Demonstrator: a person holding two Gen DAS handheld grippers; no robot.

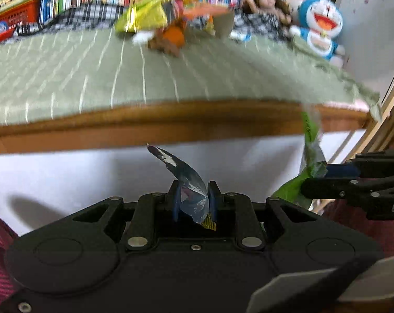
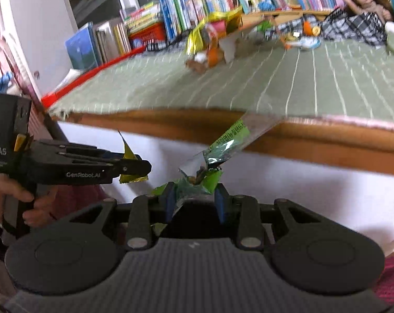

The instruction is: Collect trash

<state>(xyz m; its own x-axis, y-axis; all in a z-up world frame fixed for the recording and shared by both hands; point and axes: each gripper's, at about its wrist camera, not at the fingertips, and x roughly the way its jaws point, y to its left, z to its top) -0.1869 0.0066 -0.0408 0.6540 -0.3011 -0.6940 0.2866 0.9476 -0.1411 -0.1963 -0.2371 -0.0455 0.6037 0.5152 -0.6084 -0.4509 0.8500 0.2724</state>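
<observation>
Holding one piece each: my left gripper pinches a blue wrapper, my right gripper a green wrapper, both off the table. A litter pile there is yet to collect.

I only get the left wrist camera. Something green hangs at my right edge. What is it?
Observer: A green snack wrapper with a clear end, pinched between the right gripper's fingers.
Operator: Is my silvery-blue wrapper that colour all over?
Observer: No. Seen from the right wrist camera, it shows a gold side where the left gripper clamps it.
Operator: Who holds that gripper?
Observer: A bare hand wraps its handle.
</observation>
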